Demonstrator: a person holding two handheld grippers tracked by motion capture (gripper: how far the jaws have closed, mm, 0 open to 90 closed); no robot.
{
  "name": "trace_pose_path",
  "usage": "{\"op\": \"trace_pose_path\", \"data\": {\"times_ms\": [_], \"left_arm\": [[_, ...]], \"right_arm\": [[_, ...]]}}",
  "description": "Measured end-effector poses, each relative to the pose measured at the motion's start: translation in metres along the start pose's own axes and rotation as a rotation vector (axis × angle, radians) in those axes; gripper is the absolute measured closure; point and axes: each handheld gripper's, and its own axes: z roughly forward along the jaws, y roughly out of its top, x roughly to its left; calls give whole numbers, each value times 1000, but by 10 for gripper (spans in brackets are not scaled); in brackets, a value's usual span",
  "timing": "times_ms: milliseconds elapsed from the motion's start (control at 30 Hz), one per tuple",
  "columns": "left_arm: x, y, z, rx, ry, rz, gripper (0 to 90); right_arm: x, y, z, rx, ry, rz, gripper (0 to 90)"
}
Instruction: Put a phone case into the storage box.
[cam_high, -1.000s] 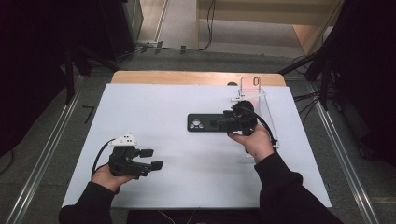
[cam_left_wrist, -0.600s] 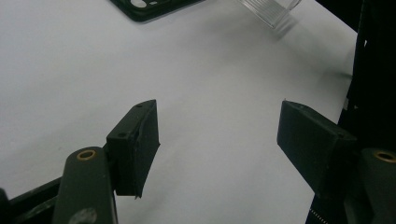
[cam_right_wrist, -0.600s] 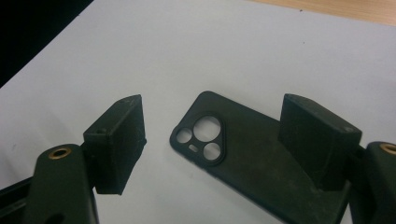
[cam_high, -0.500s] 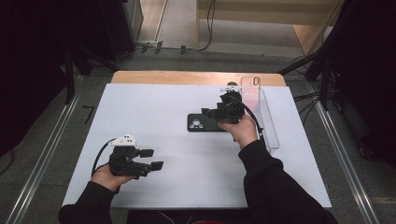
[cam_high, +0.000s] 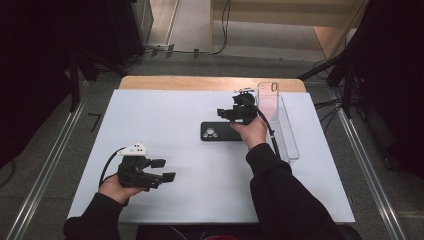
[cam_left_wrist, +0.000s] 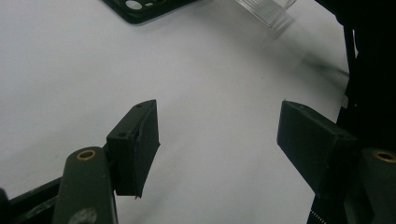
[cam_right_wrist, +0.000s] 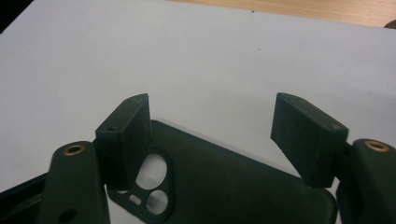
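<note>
White table (cam_high: 165, 125): phone case (cam_right_wrist: 224, 182) beneath right gripper (cam_right_wrist: 212, 135) jaws.

phone case (cam_high: 220, 132) partly hidden, perhaps by right hand (cam_high: 251, 132)

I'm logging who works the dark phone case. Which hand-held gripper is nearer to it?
Right. The right hand-held gripper hovers over the dark phone case, jaws open. The left hand-held gripper sits far off near the table's front-left.

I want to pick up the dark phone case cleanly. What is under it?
The dark phone case lies flat on the white table sheet, and white shows through its camera holes. Its right end sits under the right gripper, hidden in the high view.
</note>
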Motion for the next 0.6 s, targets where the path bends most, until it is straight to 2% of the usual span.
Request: {"op": "trace_pose_path", "data": {"times_ms": [67,200,267,433,500,600], "left_arm": [[0,0,1,0,-1,6,302],[0,1,1,-3,-4,9,302],[-1,1,2,-3,-6,11,302],[-1,1,1,-3,-6,12,302],[-1,1,1,-5,-5,10,303],[-1,1,0,-6,-5,8,303]], "right_arm": [[-4,0,3,0,-10,16,359],[-15,0,8,14,-27,60,565],[-18,-1,11,20,-38,63,634],[-20,-4,18,36,-64,67,777],[-22,-4,20,33,-54,69,848],[-22,-5,22,30,-66,69,872]]}}
